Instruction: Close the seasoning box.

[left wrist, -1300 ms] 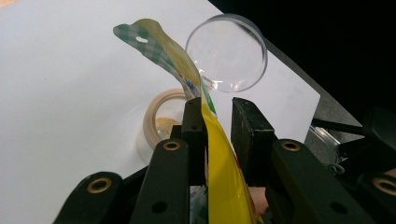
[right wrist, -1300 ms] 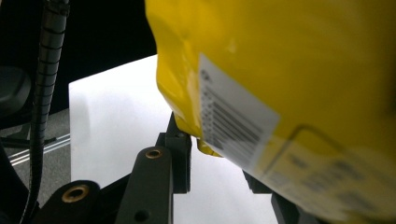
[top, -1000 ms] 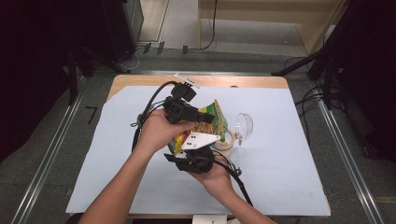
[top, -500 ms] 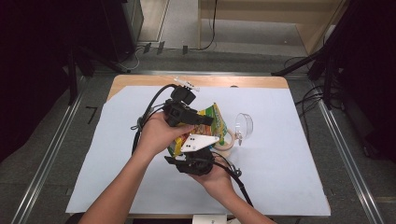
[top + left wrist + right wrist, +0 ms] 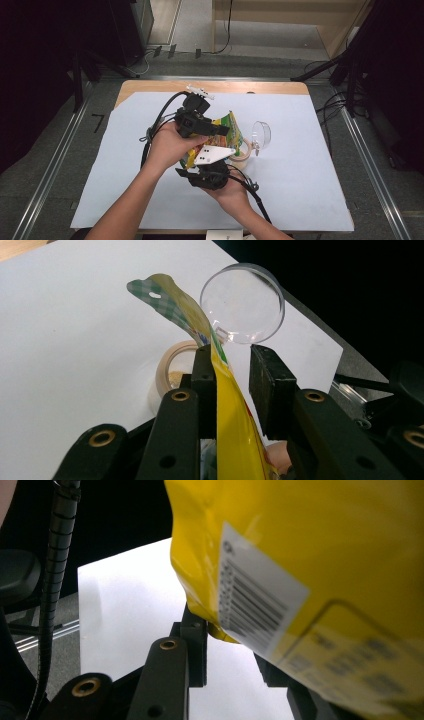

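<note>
Forearms come in from the near edge in the high view and meet over the middle of the white-covered table (image 5: 310,200). The left hand (image 5: 167,145) grips the left gripper (image 5: 220,131) from above, jaws pointing right; the right hand (image 5: 232,192) cradles the right gripper (image 5: 212,165) just nearer, its grey plate on top. Between them is a yellow pouch (image 5: 231,129), held off the table. Right of it lie a beige tape roll (image 5: 242,150) and, a little farther, a clear cup (image 5: 261,135) on its side.

Left gripper view: the pouch (image 5: 227,410) stands on edge between the two jaws, lying against the left one, while the right one stands off with a gap (so no clamp here, jaws apart). Its green checked top (image 5: 165,297) curls away toward the cup (image 5: 242,302); the roll (image 5: 175,367) sits beyond on the table.

Right gripper view: the pouch (image 5: 300,565) hangs close to the lens, barcode label facing it. Its lower corner dips between the jaws beside the left one; the right jaw is mostly hidden behind it, so whether they pinch it I cannot tell.
</note>
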